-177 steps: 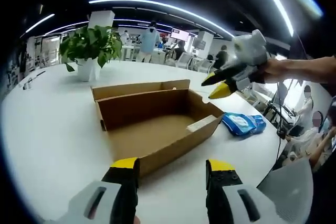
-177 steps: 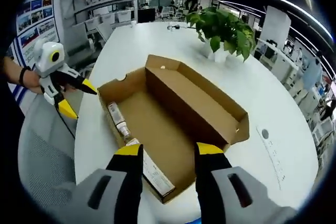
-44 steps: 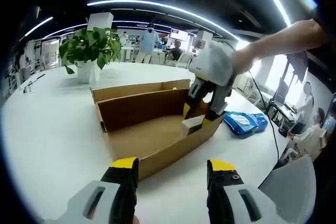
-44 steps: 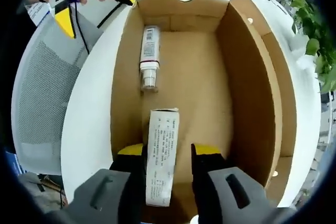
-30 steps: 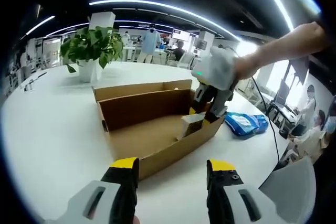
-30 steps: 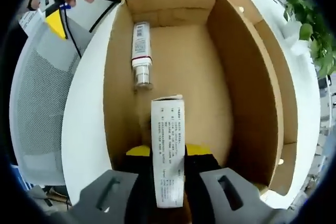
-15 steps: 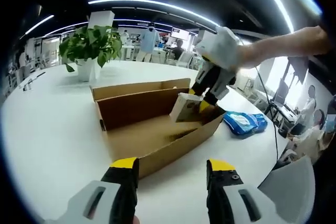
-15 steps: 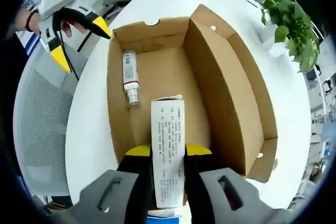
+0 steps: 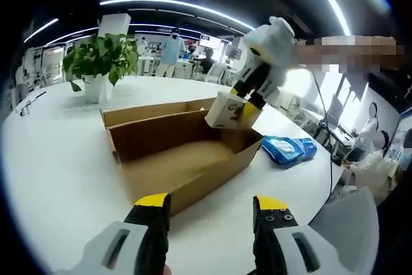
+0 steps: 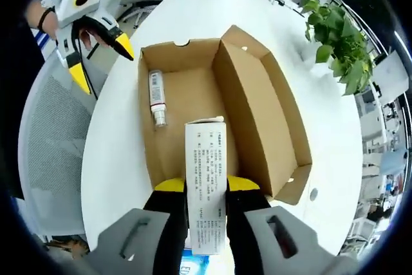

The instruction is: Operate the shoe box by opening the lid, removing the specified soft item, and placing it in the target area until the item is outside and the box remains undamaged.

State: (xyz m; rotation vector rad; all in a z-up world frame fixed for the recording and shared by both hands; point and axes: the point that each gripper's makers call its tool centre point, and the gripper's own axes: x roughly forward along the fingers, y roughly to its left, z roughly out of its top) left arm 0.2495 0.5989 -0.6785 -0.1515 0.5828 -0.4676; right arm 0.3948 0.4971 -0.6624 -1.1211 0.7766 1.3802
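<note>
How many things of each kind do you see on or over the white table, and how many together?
Cardboard shoe box: 1
White carton, held in the right gripper: 1
Small bottle inside the box: 1
Blue packet: 1
Potted plant: 1
Total: 5

We look down along our right gripper [image 10: 205, 188]; its jaws are closed on a long white carton [image 10: 205, 185] with printed text. Below lies the open cardboard box [image 10: 257, 120] on the white table [image 10: 193, 11]. A small white bottle [image 10: 156, 98] lies inside the box. The left gripper [image 10: 100, 46] hangs near the box corner, jaws apart. A green plant [image 10: 338, 33] stands on the table.
</note>
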